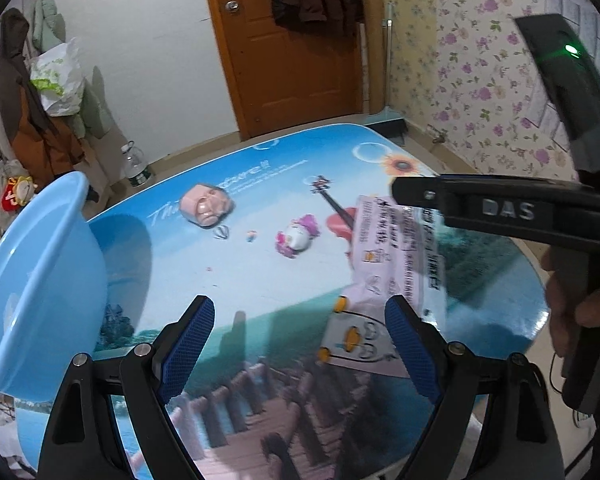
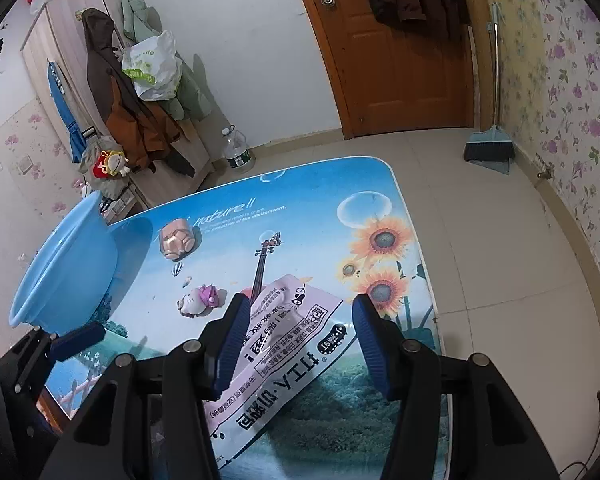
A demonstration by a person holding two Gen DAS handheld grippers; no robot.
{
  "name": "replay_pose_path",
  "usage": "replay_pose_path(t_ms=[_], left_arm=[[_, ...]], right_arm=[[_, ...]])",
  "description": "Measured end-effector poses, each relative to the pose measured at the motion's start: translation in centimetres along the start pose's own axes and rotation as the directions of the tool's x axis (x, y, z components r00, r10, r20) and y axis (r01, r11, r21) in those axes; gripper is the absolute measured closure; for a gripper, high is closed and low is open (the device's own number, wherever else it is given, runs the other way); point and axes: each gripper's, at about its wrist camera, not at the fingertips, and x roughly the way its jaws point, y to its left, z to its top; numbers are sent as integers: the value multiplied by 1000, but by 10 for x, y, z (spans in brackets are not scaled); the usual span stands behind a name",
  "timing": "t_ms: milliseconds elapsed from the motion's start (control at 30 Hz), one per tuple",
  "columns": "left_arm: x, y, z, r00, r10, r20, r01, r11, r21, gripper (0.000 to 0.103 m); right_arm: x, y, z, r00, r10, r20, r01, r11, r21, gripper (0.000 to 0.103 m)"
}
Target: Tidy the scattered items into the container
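Note:
A white-and-pink printed snack packet lies flat on the picture-printed table. My right gripper hovers over it, open, with its blue pads either side of the packet and not pressing it. In the left wrist view the packet lies right of centre, under one finger of the right gripper. My left gripper is open over bare table, and its right pad overlaps the packet's near end. A pink face toy and a Hello Kitty toy lie farther back. The light blue basin stands at the left.
The basin sits on the table's left edge, with one left-gripper finger just below it. A person's hand holds the right gripper. Beyond the table are a water bottle, hanging coats, a broom with dustpan and tiled floor.

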Motion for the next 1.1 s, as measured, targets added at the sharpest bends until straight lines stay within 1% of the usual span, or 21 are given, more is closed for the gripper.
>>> replay_pose_path(t_ms=[267, 767, 933, 1100], left_arm=[[1, -15, -2, 999, -38, -6, 38, 999, 30, 17], [15, -19, -7, 997, -57, -52, 58, 998, 34, 17], [18, -19, -9, 996, -58, -61, 60, 997, 37, 17], [20, -18, -9, 996, -66, -66, 69, 997, 34, 16]], right_arm=[[-2, 1, 0, 1000, 2, 2, -2, 1000, 1, 49], [5, 3, -5, 999, 37, -27, -37, 999, 16, 49], [4, 0, -4, 1000, 20, -20, -20, 1000, 24, 48], [7, -8, -5, 999, 11, -37, -9, 999, 44, 48]])
